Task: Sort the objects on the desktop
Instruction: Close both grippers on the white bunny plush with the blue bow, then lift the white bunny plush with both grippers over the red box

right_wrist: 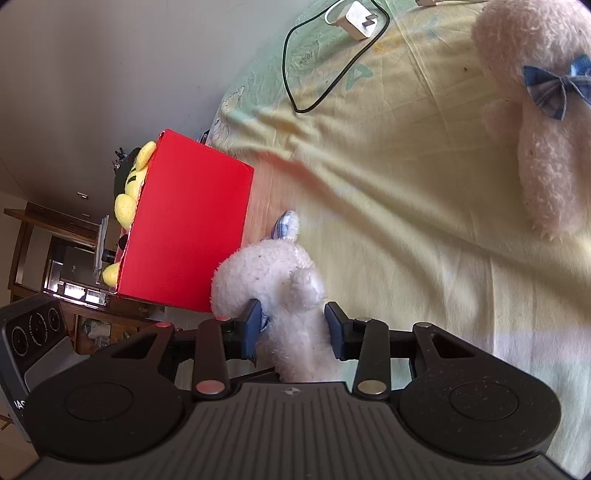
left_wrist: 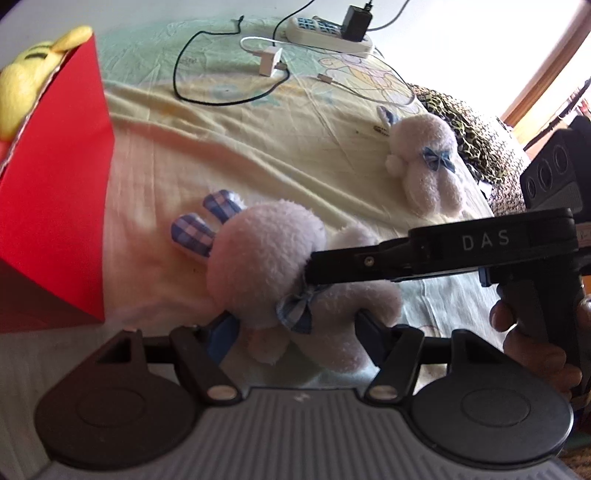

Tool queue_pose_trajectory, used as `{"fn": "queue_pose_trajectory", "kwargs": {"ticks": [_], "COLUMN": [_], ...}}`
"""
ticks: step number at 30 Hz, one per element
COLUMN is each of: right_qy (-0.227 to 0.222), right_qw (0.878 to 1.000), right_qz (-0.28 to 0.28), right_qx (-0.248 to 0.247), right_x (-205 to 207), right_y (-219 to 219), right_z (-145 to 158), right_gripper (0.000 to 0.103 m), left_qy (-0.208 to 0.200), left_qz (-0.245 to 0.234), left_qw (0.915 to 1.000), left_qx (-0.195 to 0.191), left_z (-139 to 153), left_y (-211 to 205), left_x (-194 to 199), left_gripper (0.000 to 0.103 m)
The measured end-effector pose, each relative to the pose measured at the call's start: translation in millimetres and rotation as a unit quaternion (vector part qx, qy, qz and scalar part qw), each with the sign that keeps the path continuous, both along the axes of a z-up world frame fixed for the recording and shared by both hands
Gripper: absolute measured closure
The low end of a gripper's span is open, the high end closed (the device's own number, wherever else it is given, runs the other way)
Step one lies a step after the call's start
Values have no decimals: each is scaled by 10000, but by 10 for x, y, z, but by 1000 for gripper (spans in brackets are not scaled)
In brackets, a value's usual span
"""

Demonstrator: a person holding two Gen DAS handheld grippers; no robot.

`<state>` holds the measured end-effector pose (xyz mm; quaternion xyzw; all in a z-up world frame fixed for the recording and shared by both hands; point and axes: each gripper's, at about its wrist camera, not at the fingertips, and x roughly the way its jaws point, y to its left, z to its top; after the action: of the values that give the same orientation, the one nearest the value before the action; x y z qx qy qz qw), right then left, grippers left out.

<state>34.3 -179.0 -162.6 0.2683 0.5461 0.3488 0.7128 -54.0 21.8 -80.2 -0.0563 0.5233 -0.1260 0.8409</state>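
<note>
Both sets of fingers are pinching the same white plush rabbit (left_wrist: 266,258): the left gripper (left_wrist: 295,325) has its blue pads pressed into the lower body, just under the checked bow, and the right gripper (right_wrist: 293,326) squeezes it from the side, pads sunk into the fur. From the left camera the right tool's black finger reaches in and meets the toy at its neck, with the person's right hand (left_wrist: 532,332) wrapped on the handle. Just beyond the left fingers, the rabbit's checked ears point toward a red box (left_wrist: 55,206) standing on the yellow bedsheet (left_wrist: 258,147), a yellow plush (left_wrist: 26,74) poking out of its top. Farther ahead and to the right lies a second white rabbit (left_wrist: 424,158) with a blue bow. Well past everything, a white charger (left_wrist: 271,61), black cable (left_wrist: 184,62) and power strip (left_wrist: 325,31).
</note>
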Motion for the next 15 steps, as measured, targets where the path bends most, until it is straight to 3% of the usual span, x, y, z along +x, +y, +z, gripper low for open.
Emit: {"fn": "queue_pose_trajectory", "kwargs": {"ticks": [7,15], "right_qy": [-33,-382], "right_qw": [9998,9957], "right_qz": [-170,-816], "right_qx": [-60,216], "right_x": [-271,-532], "right_y": [-153,-305], "right_z": [93,382], "right_gripper": [63,63], "left_qy": [-189,-967], "left_qz": [-445,-949], "left_qw": [9988,9907], "left_qx": [17,97], "left_z": [77,449], "left_y": [-116,-150], "left_x": [-183,-329], "left_gripper": [36,36]}}
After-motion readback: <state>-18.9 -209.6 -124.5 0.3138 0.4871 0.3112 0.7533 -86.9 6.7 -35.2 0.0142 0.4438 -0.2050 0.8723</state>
